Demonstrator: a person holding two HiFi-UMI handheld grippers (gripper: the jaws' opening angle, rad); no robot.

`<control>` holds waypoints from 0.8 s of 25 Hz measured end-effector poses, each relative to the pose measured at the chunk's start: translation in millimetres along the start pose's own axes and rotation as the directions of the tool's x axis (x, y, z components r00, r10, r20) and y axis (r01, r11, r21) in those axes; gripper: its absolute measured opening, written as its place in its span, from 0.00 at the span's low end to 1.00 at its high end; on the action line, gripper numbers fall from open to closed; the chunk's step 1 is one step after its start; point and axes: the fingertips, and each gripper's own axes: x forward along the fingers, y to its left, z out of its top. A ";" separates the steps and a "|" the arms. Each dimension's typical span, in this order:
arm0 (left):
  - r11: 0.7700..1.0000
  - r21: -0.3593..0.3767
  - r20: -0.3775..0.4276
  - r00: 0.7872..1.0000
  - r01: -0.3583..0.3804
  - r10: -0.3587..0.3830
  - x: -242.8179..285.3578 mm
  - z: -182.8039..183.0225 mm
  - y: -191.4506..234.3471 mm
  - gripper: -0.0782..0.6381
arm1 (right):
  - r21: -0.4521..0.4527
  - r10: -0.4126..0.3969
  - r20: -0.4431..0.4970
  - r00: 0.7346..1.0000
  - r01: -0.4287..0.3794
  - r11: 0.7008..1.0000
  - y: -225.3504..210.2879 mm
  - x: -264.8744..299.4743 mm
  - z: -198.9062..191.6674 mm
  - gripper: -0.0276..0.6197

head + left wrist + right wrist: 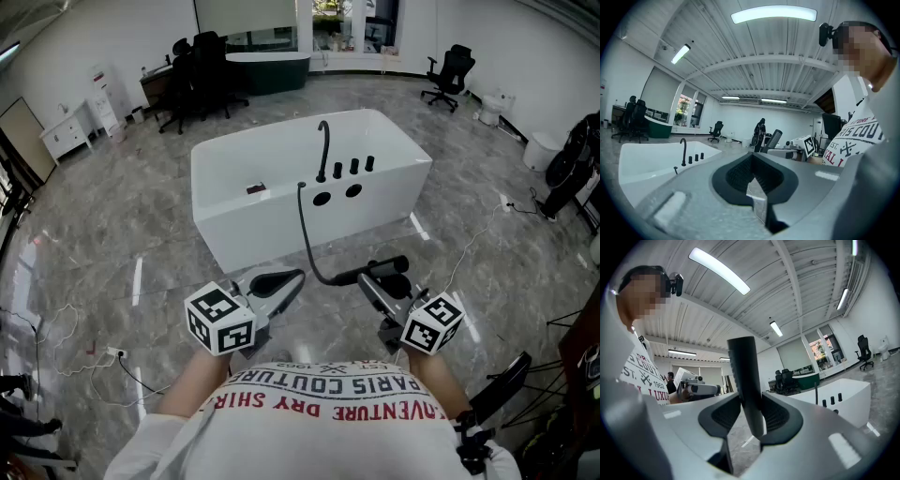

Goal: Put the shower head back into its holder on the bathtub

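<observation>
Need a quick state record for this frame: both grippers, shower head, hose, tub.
left hand-held gripper: shut, nothing between the jaws, in front of the tub
right hand-held gripper: closed on the shower head's handle
shower head: off the tub, held above the floor
hose: black, runs from the bathtub's near rim to the shower head
bathtub: white, freestanding; black faucet and three knobs on its near rim
task state: shower head not yet back on the bathtub

Black office chairs [200, 67] far back; white cabinet [66, 131] left; power strip [114, 353] on floor.
</observation>
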 end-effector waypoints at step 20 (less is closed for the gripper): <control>1.000 0.000 -0.021 1.000 -0.017 0.017 6.6 -7.1 -8.8 0.11 | 0.067 0.000 0.044 0.999 -0.003 0.998 -8.8 -10.8 1.7 0.26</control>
